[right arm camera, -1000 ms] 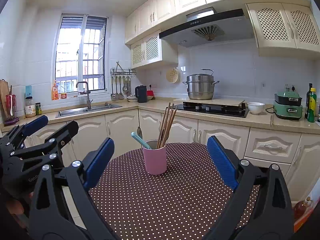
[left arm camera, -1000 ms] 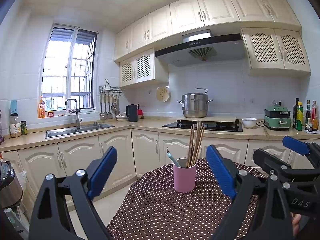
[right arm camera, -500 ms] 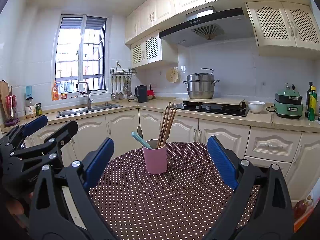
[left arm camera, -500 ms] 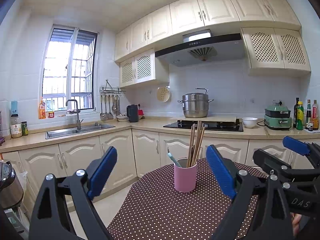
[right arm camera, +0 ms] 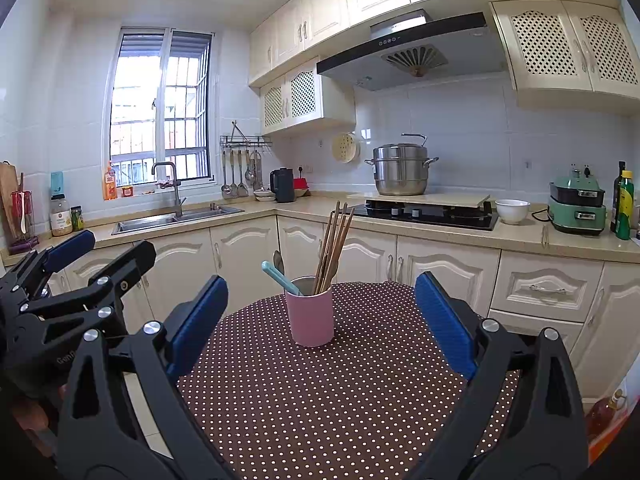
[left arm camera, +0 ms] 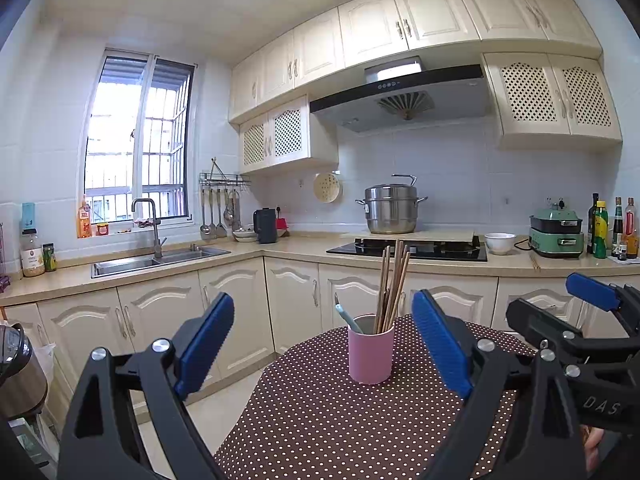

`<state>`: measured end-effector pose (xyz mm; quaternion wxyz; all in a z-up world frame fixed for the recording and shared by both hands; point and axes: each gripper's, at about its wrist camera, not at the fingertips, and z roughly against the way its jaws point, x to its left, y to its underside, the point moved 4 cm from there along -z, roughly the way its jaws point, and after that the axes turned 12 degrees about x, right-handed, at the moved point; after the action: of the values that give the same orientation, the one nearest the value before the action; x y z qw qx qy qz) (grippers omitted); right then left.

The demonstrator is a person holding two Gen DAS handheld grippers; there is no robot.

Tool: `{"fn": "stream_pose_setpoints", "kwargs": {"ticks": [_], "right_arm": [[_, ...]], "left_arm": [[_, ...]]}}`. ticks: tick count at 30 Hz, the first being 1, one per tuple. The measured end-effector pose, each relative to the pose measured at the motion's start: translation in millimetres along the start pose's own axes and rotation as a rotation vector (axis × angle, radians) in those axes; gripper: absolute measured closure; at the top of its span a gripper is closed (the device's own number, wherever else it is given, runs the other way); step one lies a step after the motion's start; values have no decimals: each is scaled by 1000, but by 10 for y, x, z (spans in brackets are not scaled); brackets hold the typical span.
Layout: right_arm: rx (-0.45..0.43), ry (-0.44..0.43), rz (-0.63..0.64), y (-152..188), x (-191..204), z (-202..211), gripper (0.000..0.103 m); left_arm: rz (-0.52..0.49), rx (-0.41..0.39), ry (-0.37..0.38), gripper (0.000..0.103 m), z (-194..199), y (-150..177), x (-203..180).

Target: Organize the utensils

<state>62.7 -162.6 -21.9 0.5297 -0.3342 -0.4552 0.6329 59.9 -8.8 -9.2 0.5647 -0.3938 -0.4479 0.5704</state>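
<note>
Wooden chopsticks (right arm camera: 334, 246) upright (slight tilt rt)

Both the left gripper (left arm camera: 323, 340) and the right gripper (right arm camera: 322, 320) are black plastic frames with triangular cut-outs and silver screws at the joints. Each jaw carries a ribbed blue pad. White lettering reading "DAS" marks the right gripper's side in the left wrist view.

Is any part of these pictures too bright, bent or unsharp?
Left wrist view: the window is overexposed, the upper cabinets bow from fisheye distortion, the pink cup is sharp. Right wrist view: same washed-out window, glare on the wall tiles, dark corners.
</note>
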Motion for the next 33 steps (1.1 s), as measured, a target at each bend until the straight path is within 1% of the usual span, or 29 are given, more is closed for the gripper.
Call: {"fn": "stream_pose_setpoints", "kwargs": {"ticks": [33], "right_arm": [[15,0,-6,33,28,-39,10]], "left_arm": [[-2,14,-1,14,-46,-2,23]]}}
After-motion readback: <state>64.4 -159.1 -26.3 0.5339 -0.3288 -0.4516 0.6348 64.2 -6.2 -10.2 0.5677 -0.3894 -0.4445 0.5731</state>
